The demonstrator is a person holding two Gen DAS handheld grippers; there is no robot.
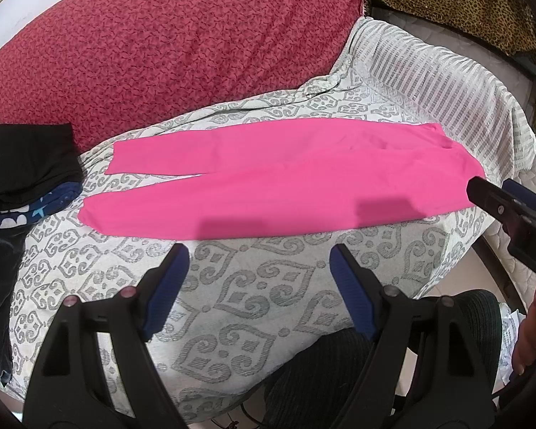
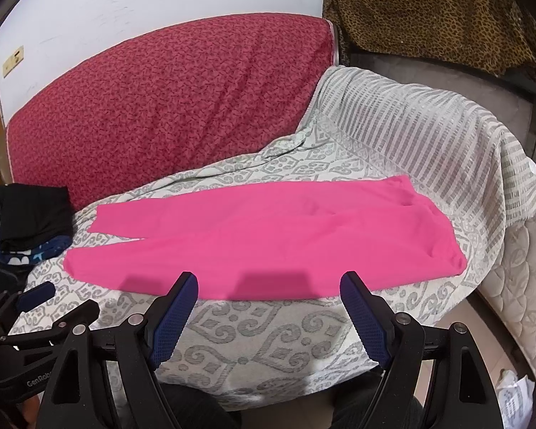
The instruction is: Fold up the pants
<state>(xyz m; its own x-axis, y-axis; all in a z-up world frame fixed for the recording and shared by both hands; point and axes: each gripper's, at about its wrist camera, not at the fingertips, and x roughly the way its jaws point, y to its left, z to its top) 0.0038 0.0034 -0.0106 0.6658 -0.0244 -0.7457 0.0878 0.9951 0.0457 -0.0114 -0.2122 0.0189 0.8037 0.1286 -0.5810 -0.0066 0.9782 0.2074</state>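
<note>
Left wrist view. Pink pants (image 1: 278, 182): spread flat across centre of frame on grey-and-white patterned cover (image 1: 239, 307), waist toward right, two legs toward left, slightly parted at the cuffs. Left gripper (image 1: 259, 262): lower centre, fingers spread wide, empty, tips just short of the pants' near edge. Right gripper (image 1: 477, 186): entering from right edge, tip at or over the waist end; spread of fingers not readable here. Stack of dark folded clothes (image 1: 28, 168): left edge. Red patterned cushion (image 1: 168, 46): upper left. Leopard-print fabric (image 1: 457, 3): upper right.

Right wrist view. Pink pants (image 2: 261, 239): centre, same lie. Right gripper (image 2: 269, 291): lower centre, fingers wide apart, holding nothing, tips at near hem. Left gripper (image 2: 35, 295): lower left corner, possibly clear of the pants. Dark folded clothes (image 2: 32, 218): left edge.
</note>
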